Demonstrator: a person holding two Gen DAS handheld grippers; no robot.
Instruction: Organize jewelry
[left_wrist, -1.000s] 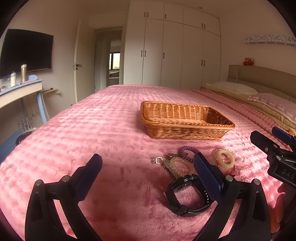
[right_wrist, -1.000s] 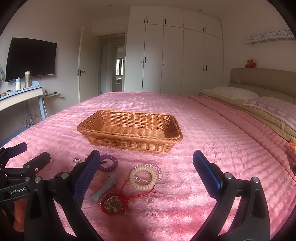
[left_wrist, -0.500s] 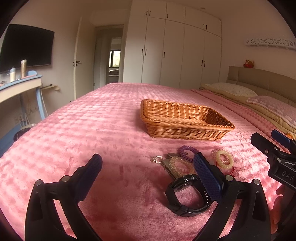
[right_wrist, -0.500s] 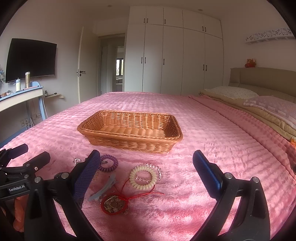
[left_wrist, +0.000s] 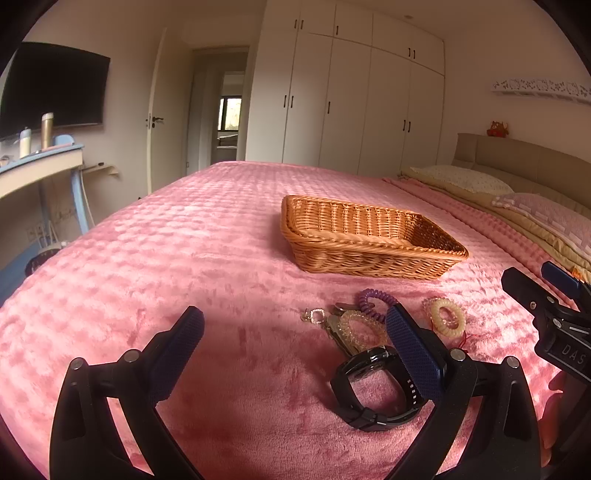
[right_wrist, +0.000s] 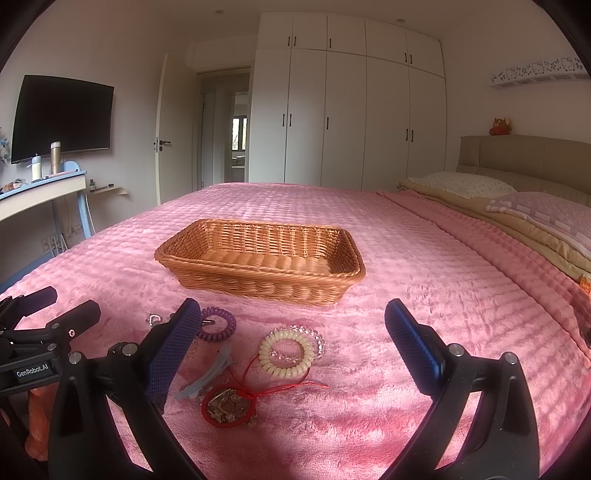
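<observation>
An empty wicker basket (left_wrist: 369, 254) (right_wrist: 258, 284) sits mid-bed. In front of it jewelry lies scattered on the pink blanket: a black watch (left_wrist: 373, 398), a purple coil band (left_wrist: 373, 299) (right_wrist: 218, 326), a clear coil band (left_wrist: 360, 328), a cream coil band (left_wrist: 445, 317) (right_wrist: 284, 352), a bead bracelet (right_wrist: 316, 336), a grey hair clip (right_wrist: 207, 373), a red cord with a pendant (right_wrist: 225, 404) and a small silver charm (left_wrist: 314, 315). My left gripper (left_wrist: 293, 321) hovers open, its right finger over the watch. The right gripper (right_wrist: 292, 312) is open above the cream band and holds nothing.
The pink blanket (right_wrist: 424, 280) covers the whole bed. Pillows (right_wrist: 535, 210) and a headboard lie to the right. A desk (left_wrist: 40, 166) with bottles stands off the bed's left side, below a wall TV. White wardrobes (right_wrist: 347, 110) fill the far wall.
The left wrist view has shifted slightly. Both grippers stay open and none of the jewelry has moved.
</observation>
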